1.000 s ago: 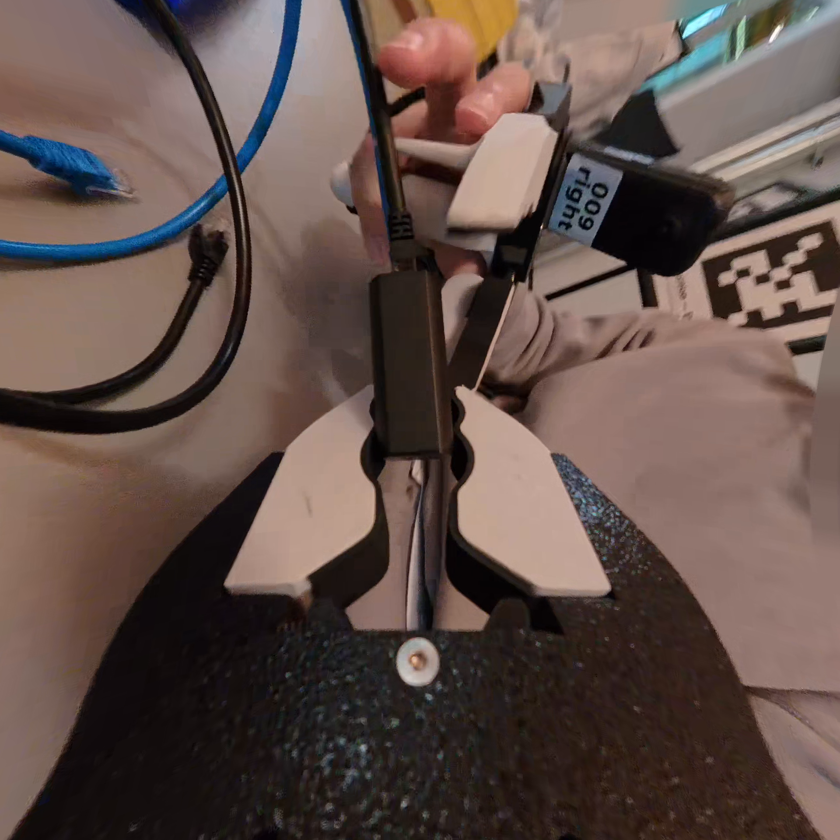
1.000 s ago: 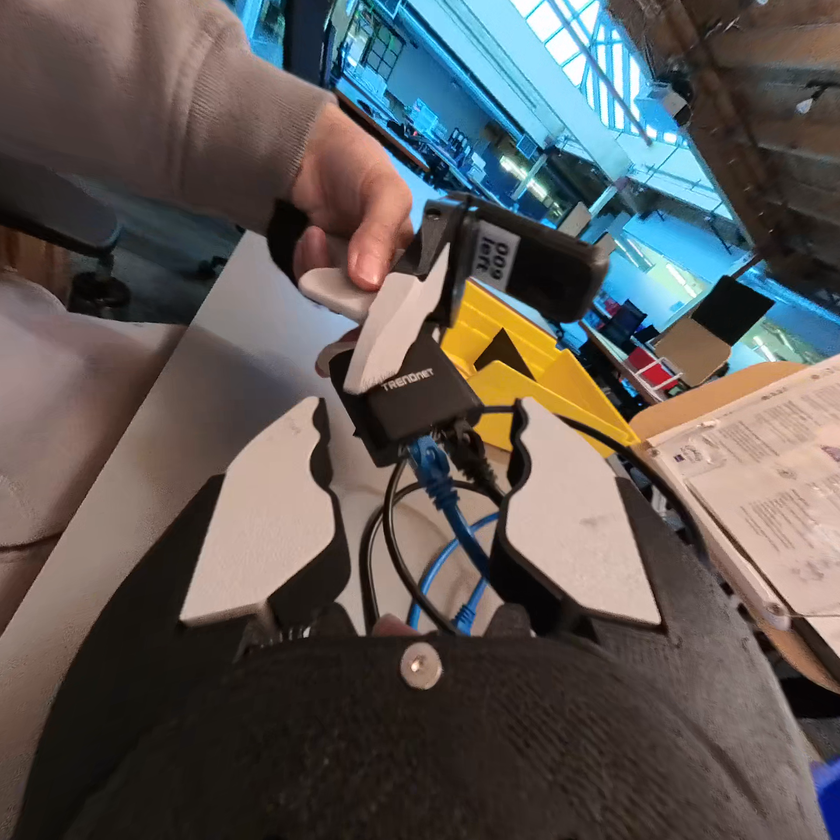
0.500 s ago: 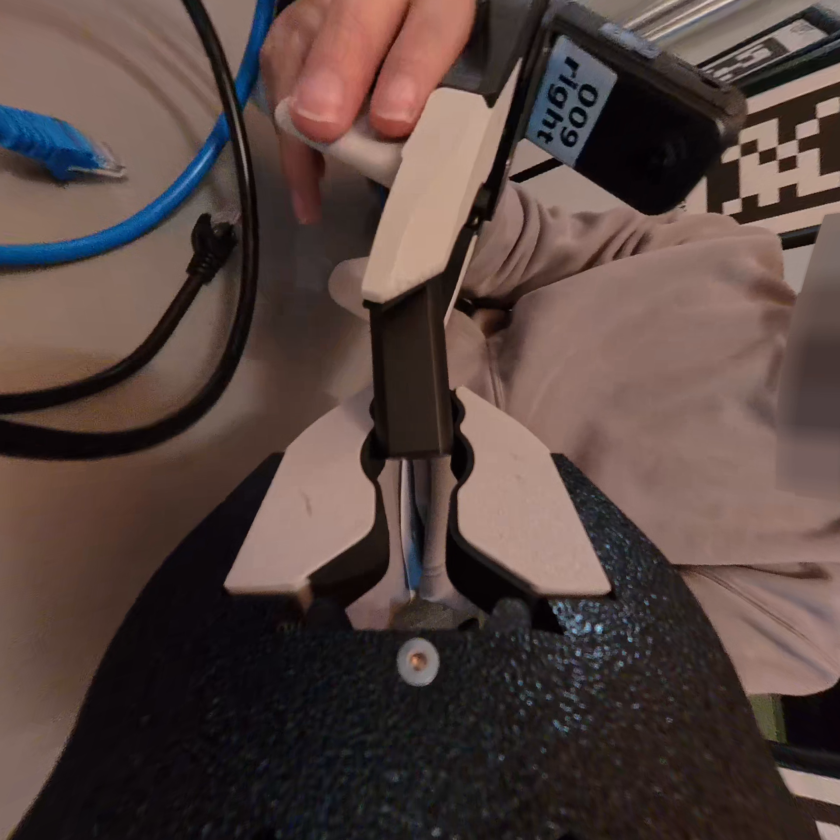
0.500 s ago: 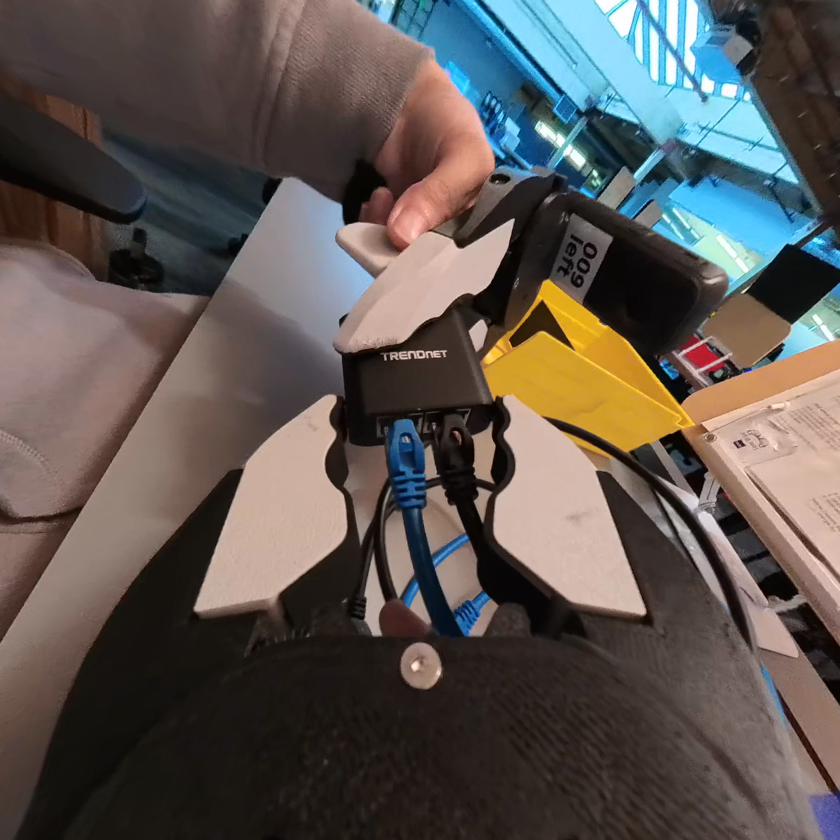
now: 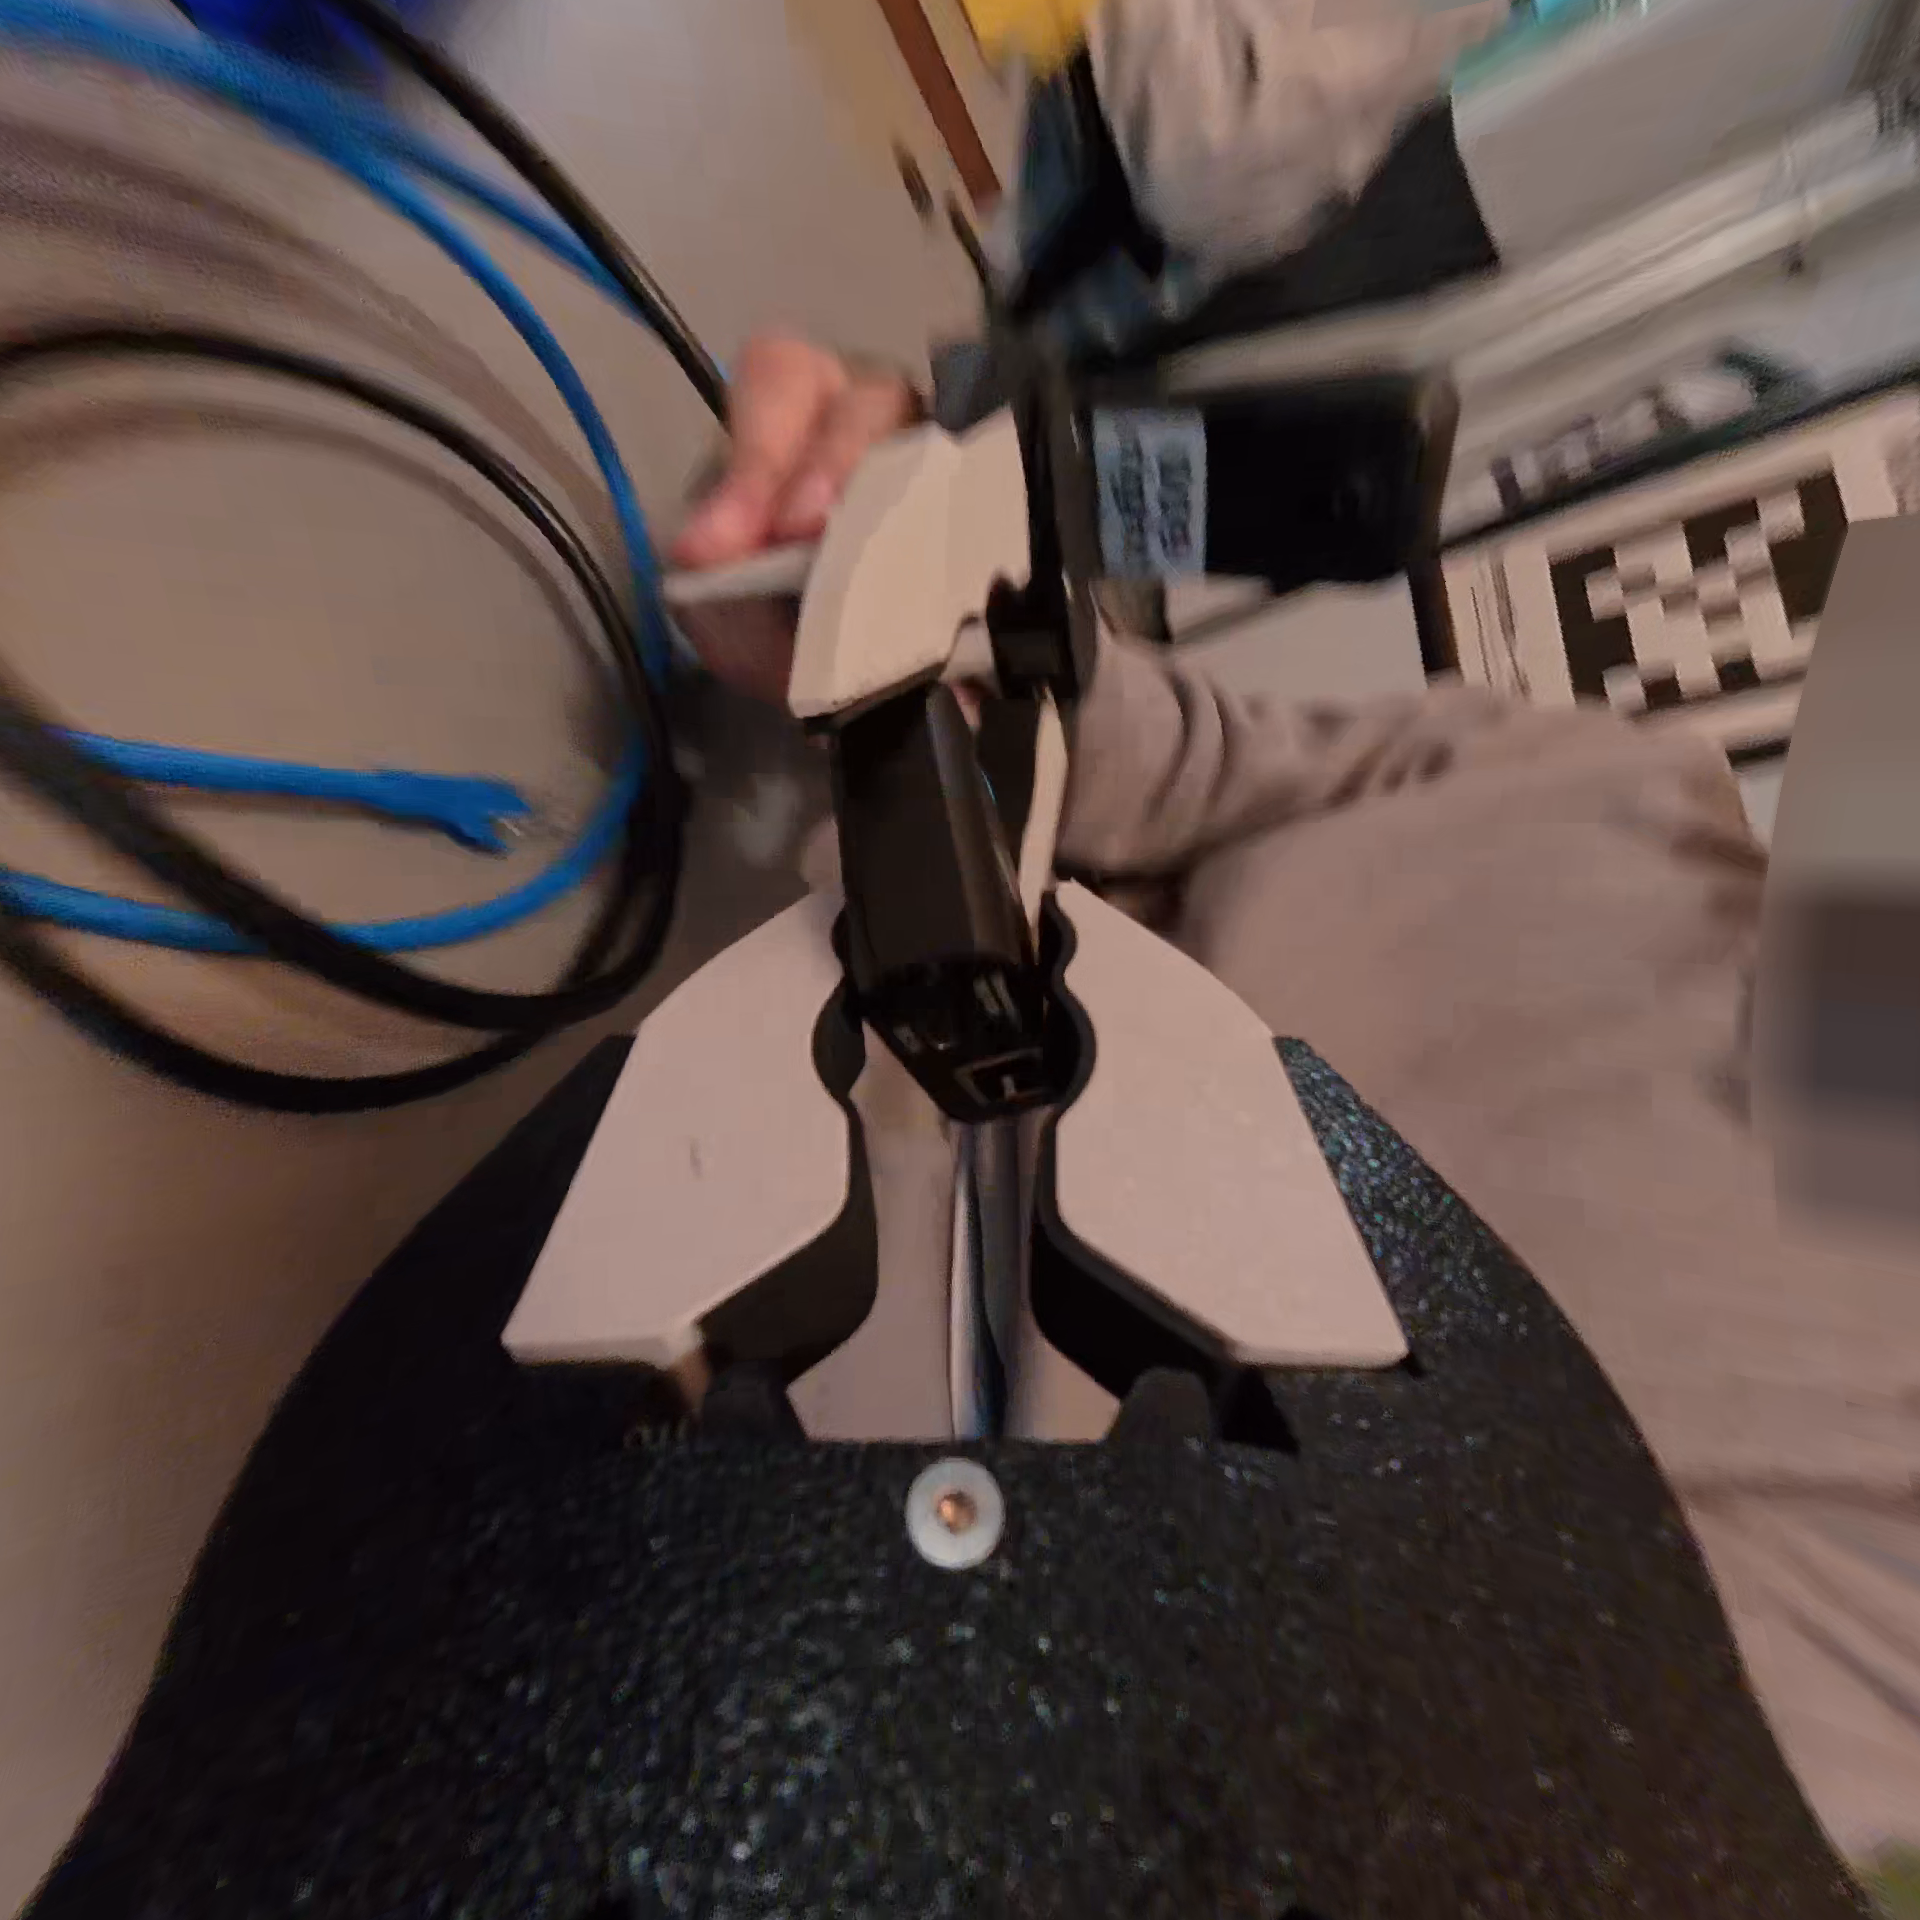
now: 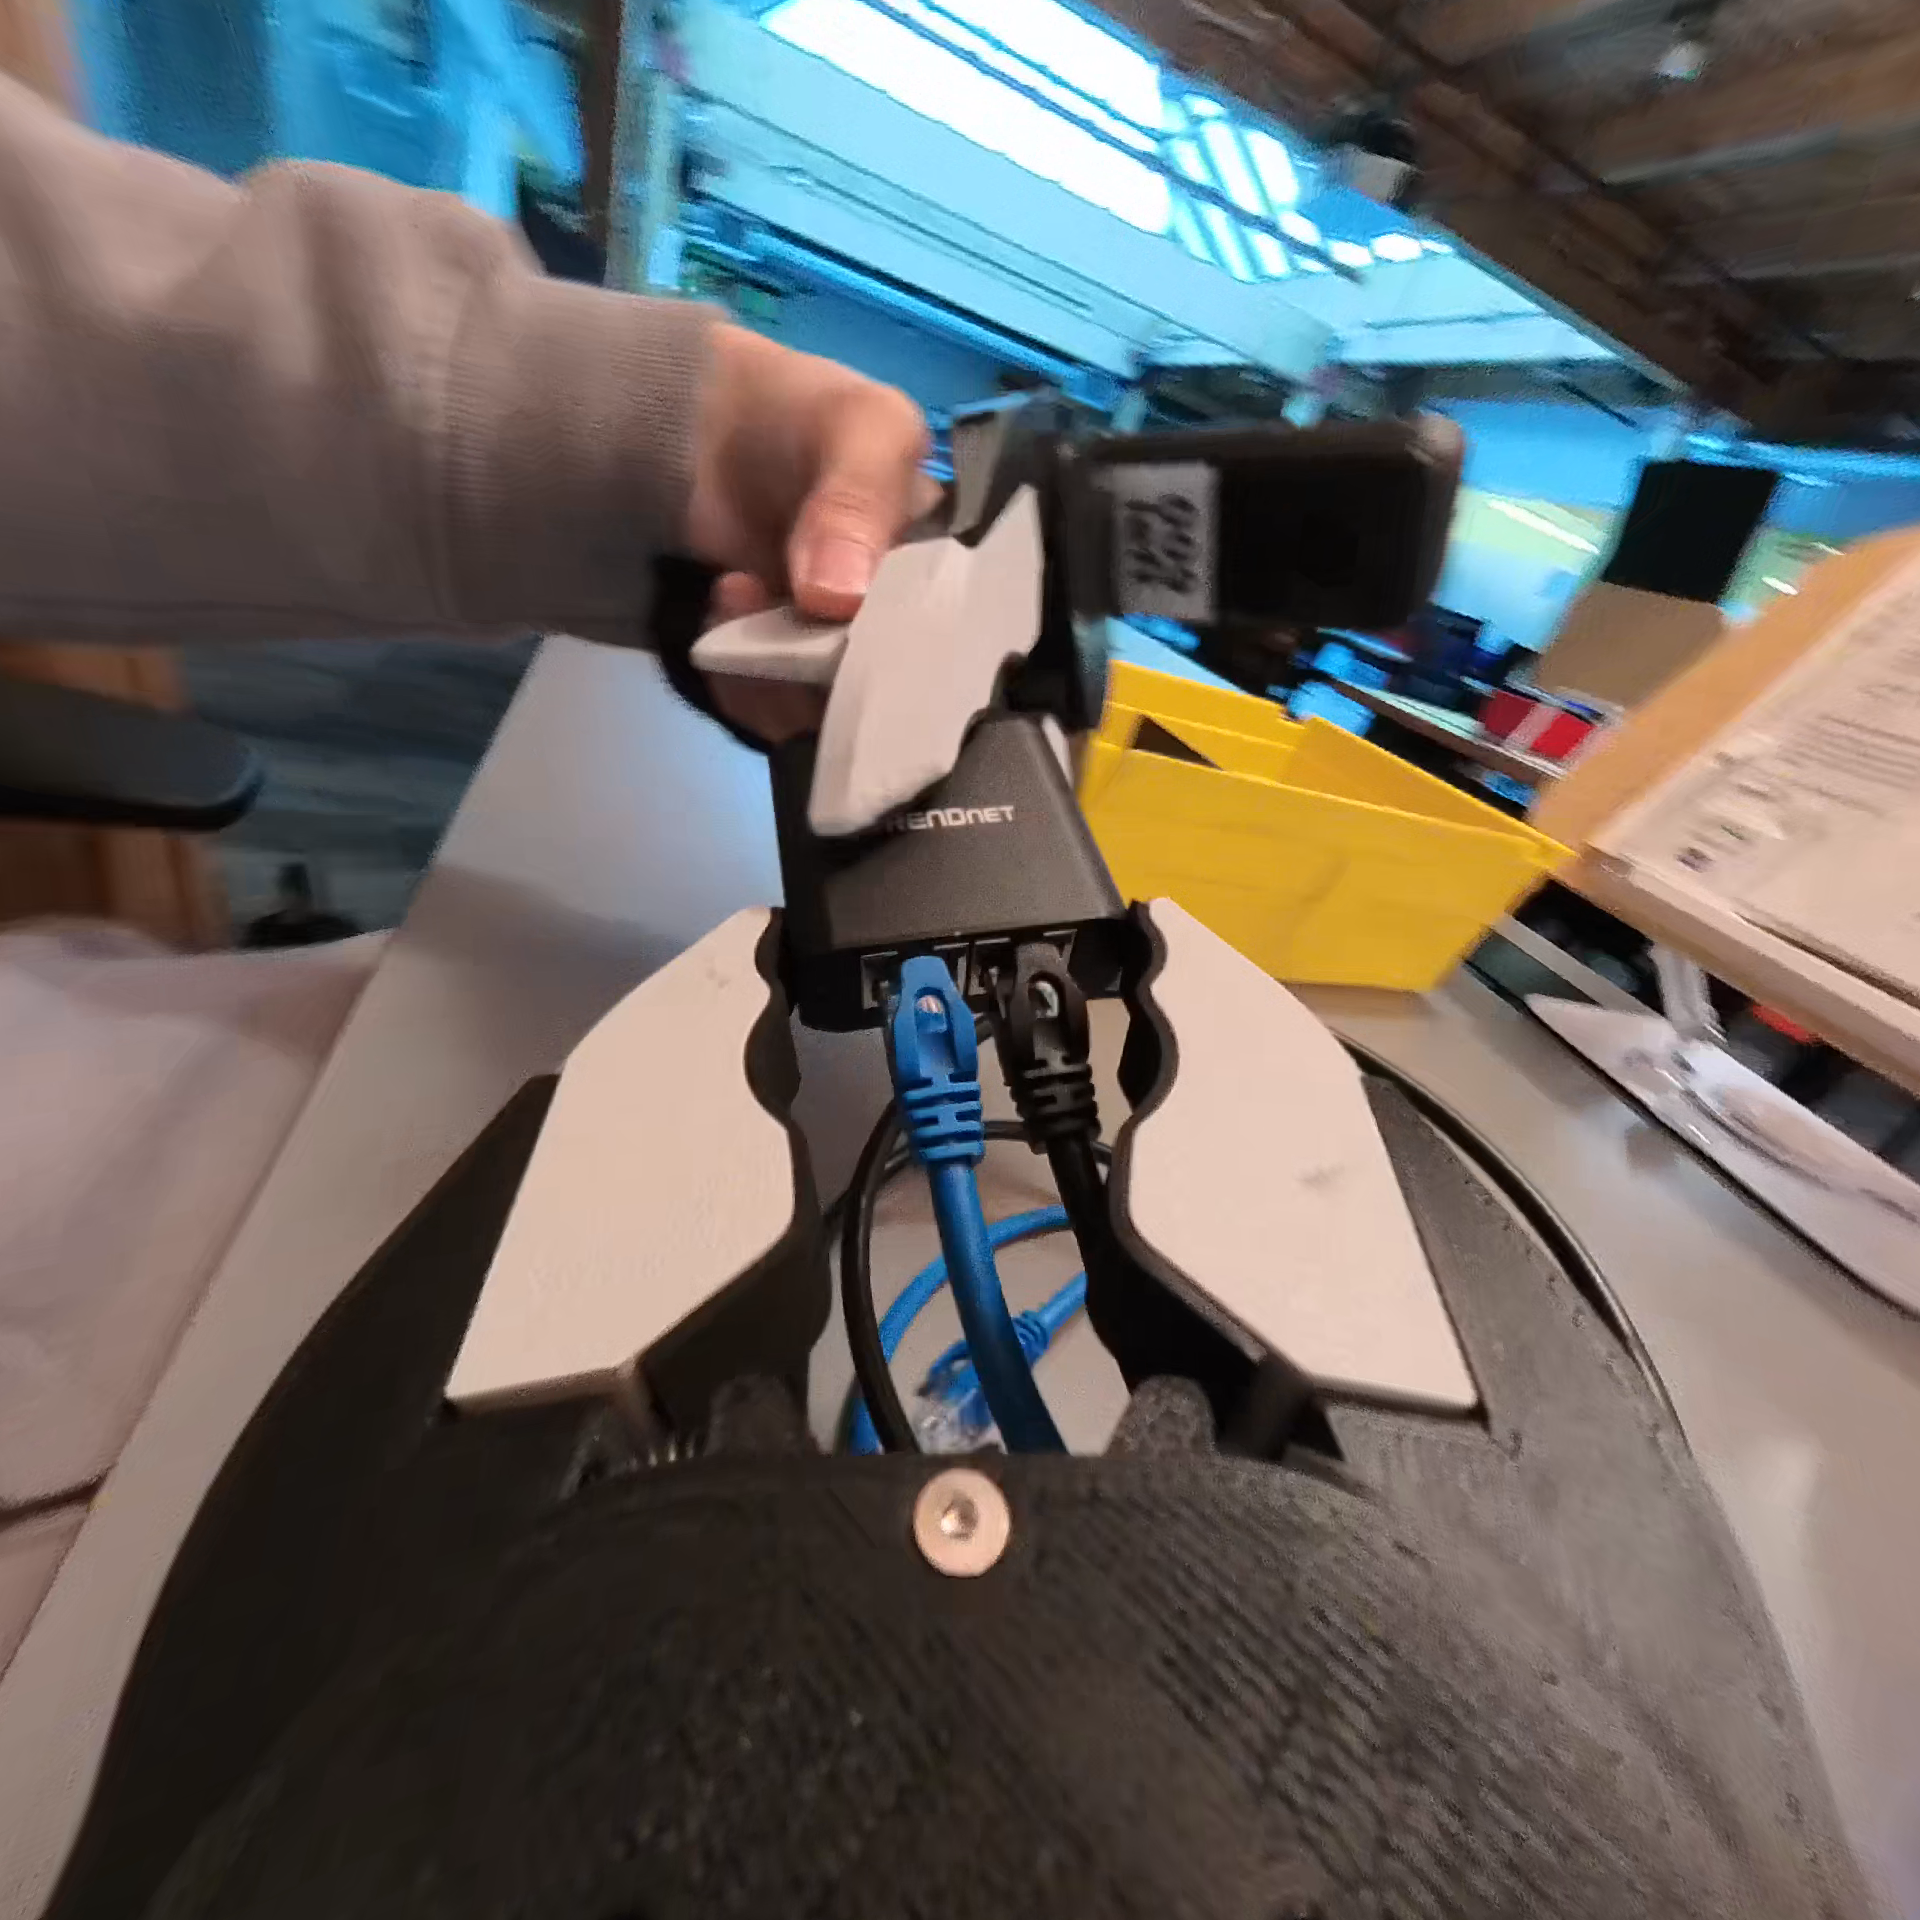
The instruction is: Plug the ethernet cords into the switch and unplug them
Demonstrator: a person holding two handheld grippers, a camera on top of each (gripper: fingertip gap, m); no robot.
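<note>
The right claw (image 6: 956, 935) has closed in on the switch (image 6: 940, 862) since a second ago and now grips its port end, fingers touching both sides. The left claw (image 5: 951, 987) stays clenched on the opposite end, holding it above the surface (image 6: 582, 769). Blue cord (image 6: 940, 1049) and black cord (image 6: 1049, 1049) remain plugged in.
</note>
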